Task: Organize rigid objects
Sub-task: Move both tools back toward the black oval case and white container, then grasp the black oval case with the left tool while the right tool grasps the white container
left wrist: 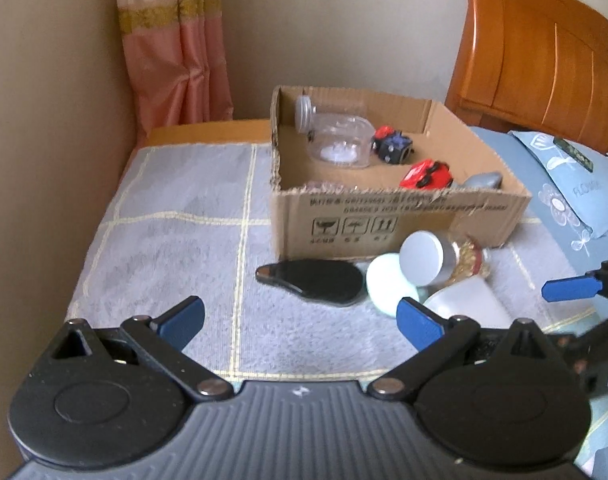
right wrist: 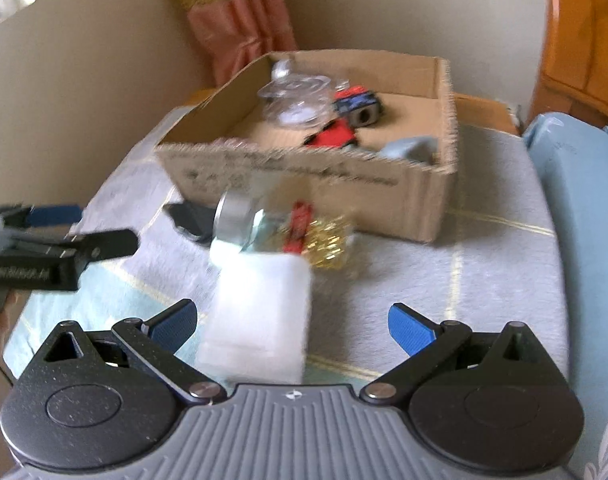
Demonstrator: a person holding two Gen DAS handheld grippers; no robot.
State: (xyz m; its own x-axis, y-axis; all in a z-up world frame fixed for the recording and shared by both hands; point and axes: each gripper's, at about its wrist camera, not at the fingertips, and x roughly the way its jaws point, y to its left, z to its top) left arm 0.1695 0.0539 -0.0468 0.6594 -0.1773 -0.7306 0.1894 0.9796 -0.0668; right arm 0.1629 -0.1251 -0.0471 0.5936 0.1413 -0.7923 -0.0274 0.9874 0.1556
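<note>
Curtain point(left wrist: 175, 60): pink with a gold band, hanging at far left against the wall.
Blanket point(left wrist: 175, 240): grey with pale yellow grid lines, spread over the bed; carries everything below.
Left gripper point(left wrist: 299, 320): jaws released and wide apart, nothing between them, over bare blanket.
Black case point(left wrist: 316, 280): flat, teardrop-shaped, lying on the blanket just before the box front, touching the pale green lid.
Cardboard box point(left wrist: 384, 216): open-topped, printed handling symbols on the front wall.
Box contents: clear plastic jar point(left wrist: 336, 140) on its side at back left; dark toy car point(left wrist: 392, 144) beside it; red toy car point(left wrist: 424, 174) nearer the front; grey object point(left wrist: 484, 180) in the front right corner.
Pale green lid point(left wrist: 384, 284): round, on the blanket, under the silver-capped jar.
Silver-capped jar point(left wrist: 428, 256): tipped on its side, gold contents visible, resting close to the box front.
White container point(right wrist: 259, 312): translucent, on the blanket nearest the right gripper.
Right gripper point(right wrist: 291, 324): jaws released; the white container sits between the fingers, contact not discernible.
Pillow point(left wrist: 576, 192): light blue, floral print, right of the box.
Headboard point(left wrist: 544, 48): orange wood, far right.
</note>
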